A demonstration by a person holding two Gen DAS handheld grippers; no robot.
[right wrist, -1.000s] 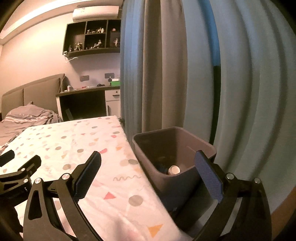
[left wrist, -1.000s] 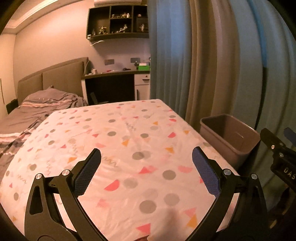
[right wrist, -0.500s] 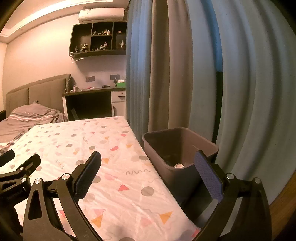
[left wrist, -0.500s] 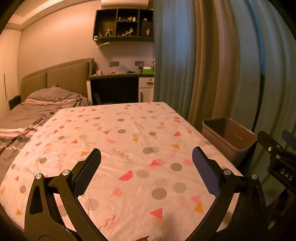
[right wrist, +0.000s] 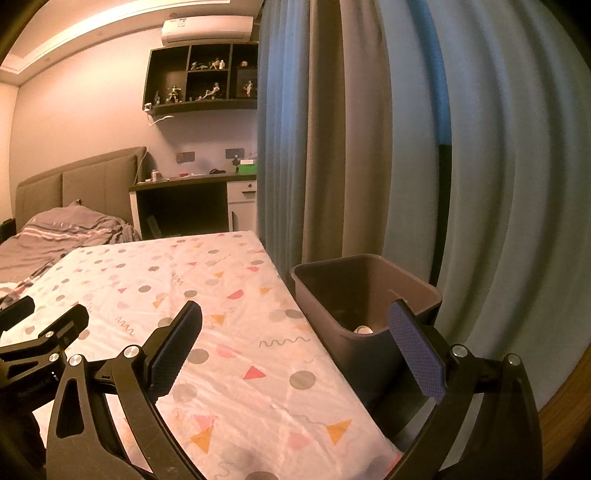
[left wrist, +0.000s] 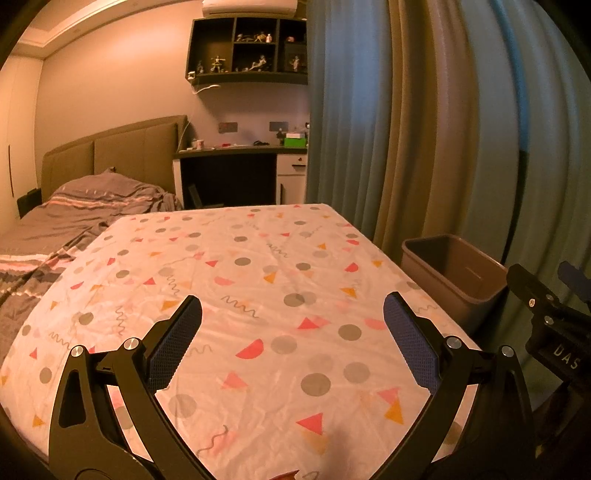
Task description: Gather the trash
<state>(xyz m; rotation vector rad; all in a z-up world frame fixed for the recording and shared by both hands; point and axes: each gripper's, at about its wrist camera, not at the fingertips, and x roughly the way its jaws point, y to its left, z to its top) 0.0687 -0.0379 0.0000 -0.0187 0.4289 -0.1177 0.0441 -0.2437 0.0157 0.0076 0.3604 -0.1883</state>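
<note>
left gripper point(left wrist: 291, 321): fingers spread wide, nothing between them. Hangs over the near end of the worktop. Blue textured pads point(left wrist: 173, 347) face inward.
right gripper point(right wrist: 295, 325): fingers also wide apart, nothing held. Sits over the worktop's right edge; right finger overlaps the bin's near corner in view.
gripper spacing: side by side, each shows at the edge of the other's camera.
worktop point(left wrist: 258, 295): covered by a white cloth printed with grey dots, pink and orange triangles, squiggles. Cloth lightly creased.
bin point(right wrist: 369, 295): grey-brown, rectangular, open top, upright. Stands just beside the worktop's right edge, against the curtain. Rim sits lower than the worktop surface.
trash point(right wrist: 364, 329): one small pale round item visible at the bin's bottom, near the front wall. Rest of the bin's contents are dark, can't tell what they are. From the left camera only the bin point(left wrist: 454, 273) inner walls show.
curtain point(right wrist: 369, 129): blue and beige folds, fills the right side behind the bin.
bed point(left wrist: 85, 214): left of and beyond the worktop, grey striped bedding rumpled, padded headboard behind.
desk point(left wrist: 236, 155): against the far wall past the worktop, small clutter and a green box on it.
wall shelf point(left wrist: 251, 51): dark cubbies above the desk with small figurines.
air conditioner point(right wrist: 207, 31): white unit above the shelf, at the ceiling line.
</note>
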